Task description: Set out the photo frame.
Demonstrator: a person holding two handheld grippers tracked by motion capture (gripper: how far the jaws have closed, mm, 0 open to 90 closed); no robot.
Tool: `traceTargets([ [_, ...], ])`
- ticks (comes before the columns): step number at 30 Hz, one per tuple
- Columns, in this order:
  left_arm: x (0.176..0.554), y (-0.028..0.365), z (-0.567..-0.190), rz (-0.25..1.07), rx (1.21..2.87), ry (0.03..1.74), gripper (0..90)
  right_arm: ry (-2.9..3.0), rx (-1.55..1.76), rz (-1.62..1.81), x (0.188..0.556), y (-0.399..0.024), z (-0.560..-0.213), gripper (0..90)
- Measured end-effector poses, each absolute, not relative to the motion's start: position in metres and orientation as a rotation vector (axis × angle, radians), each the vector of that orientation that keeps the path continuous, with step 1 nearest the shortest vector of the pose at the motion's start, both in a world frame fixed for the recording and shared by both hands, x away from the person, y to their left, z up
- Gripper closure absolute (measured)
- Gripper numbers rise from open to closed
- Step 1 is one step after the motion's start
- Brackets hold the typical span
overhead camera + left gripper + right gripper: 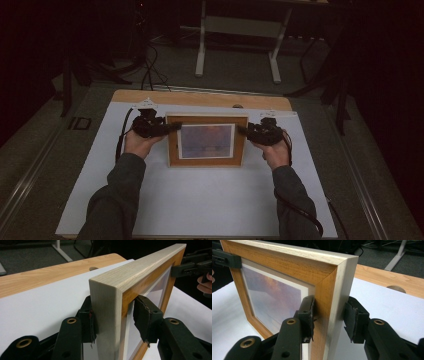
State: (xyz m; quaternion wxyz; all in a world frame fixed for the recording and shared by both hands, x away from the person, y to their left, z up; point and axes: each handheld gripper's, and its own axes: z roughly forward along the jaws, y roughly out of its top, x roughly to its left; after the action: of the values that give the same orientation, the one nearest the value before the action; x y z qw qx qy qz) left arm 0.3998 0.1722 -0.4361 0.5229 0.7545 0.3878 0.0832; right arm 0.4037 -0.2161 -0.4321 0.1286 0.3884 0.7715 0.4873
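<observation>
A rectangular wooden picture frame (207, 140) with an orange-brown face and pale sides holds a soft purple-orange print behind a white mount. It stands upright at the centre of the high view on the white-covered worktop (200, 200). The left gripper (170, 127) straddles its left edge, one pad touching, the other just apart. The right gripper (243, 130) straddles the right edge likewise, not clamped.

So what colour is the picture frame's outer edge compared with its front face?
The picture frame has a pale whitewashed outer edge and warm orange-brown front, clearest in the right gripper view.

Bare white mat (200, 200) before upright picture frame (207, 141).
</observation>
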Motion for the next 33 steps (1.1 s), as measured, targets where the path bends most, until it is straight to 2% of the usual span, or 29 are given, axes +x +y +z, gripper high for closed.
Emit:
traceTargets([
  [33, 0.3986, 0.1671, -0.4385, 0.152, 1.781, 0.968, 52.5, 2.249, 1.124, 1.394, 0.3970, -0.2204, -0.4311, 60.9],
])
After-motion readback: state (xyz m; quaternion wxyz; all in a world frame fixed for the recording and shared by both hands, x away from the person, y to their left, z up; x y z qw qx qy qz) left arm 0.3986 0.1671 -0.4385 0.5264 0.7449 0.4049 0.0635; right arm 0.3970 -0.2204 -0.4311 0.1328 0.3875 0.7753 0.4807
